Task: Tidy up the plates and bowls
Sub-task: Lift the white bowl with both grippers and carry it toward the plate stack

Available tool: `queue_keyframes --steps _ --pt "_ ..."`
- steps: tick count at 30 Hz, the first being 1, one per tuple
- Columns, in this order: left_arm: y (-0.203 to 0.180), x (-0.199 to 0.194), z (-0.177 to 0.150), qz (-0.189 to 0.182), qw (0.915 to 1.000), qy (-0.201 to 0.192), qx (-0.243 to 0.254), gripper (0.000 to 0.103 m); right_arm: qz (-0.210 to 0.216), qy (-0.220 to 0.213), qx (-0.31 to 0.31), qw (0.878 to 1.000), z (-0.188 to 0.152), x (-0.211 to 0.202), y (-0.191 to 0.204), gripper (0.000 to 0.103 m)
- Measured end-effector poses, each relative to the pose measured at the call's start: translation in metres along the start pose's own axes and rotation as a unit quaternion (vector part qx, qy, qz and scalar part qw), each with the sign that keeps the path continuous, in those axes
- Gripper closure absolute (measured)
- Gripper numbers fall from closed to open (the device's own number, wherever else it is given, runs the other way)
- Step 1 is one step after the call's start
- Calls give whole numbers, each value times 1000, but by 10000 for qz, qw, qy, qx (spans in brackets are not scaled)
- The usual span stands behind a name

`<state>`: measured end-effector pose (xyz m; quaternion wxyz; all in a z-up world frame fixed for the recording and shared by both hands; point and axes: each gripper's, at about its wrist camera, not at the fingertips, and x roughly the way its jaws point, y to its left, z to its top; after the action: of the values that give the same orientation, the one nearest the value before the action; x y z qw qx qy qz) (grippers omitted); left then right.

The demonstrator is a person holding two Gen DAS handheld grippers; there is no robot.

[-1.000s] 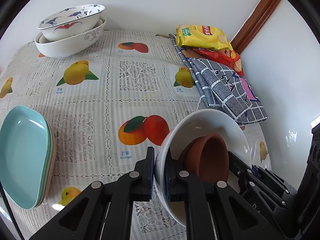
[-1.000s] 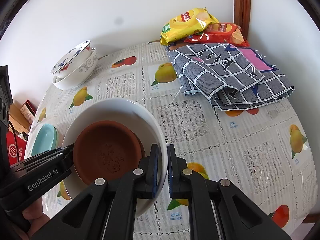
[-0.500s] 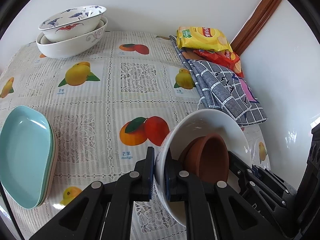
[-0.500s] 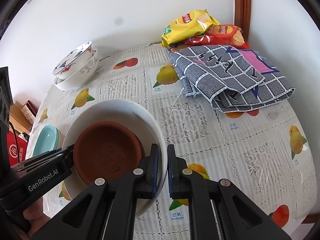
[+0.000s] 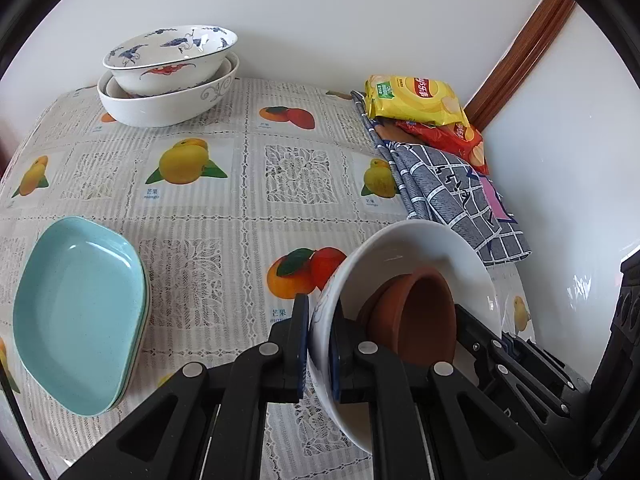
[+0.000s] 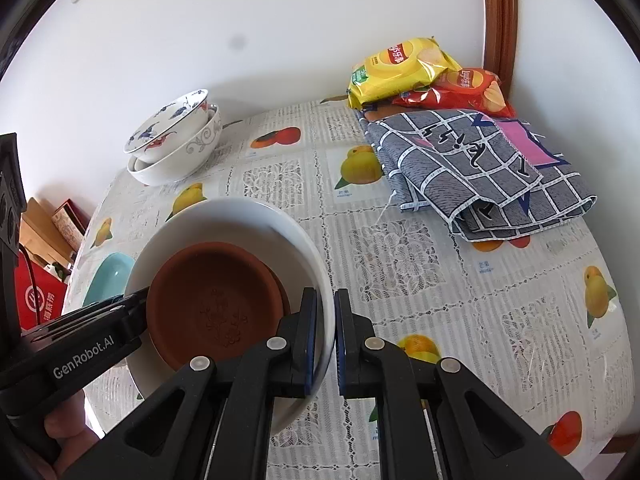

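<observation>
Both grippers are shut on opposite rims of a large white bowl (image 5: 420, 248), held above the table; it also shows in the right wrist view (image 6: 240, 220). A brown clay dish (image 6: 216, 300) lies inside it, seen too in the left wrist view (image 5: 416, 316). My left gripper (image 5: 319, 340) pinches the bowl's left rim. My right gripper (image 6: 326, 336) pinches its right rim. Two stacked patterned bowls (image 5: 168, 76) stand at the far left of the table, also in the right wrist view (image 6: 176, 144). A stack of turquoise plates (image 5: 80, 312) lies near the left edge.
A folded grey checked cloth (image 6: 480, 168) lies at the far right, with yellow (image 6: 400, 68) and red (image 6: 468, 92) chip bags behind it against the wall. The fruit-print tablecloth (image 5: 248, 184) covers the table. A red bag (image 6: 36, 300) sits on the floor at left.
Both grippers have moved with the white bowl toward the far left; the stacked patterned bowls and turquoise plates appear closer and lower in view. Both grips are unchanged.
</observation>
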<state>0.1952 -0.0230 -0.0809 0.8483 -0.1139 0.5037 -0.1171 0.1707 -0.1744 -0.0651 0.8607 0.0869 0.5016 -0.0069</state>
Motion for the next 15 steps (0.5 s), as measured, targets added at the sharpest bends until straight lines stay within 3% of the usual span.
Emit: queue_keyframes --steps 15 --pt "16 -12 -3 8 9998 -74 -156 94 75 -12 -138 9999 -5 -2 17 94"
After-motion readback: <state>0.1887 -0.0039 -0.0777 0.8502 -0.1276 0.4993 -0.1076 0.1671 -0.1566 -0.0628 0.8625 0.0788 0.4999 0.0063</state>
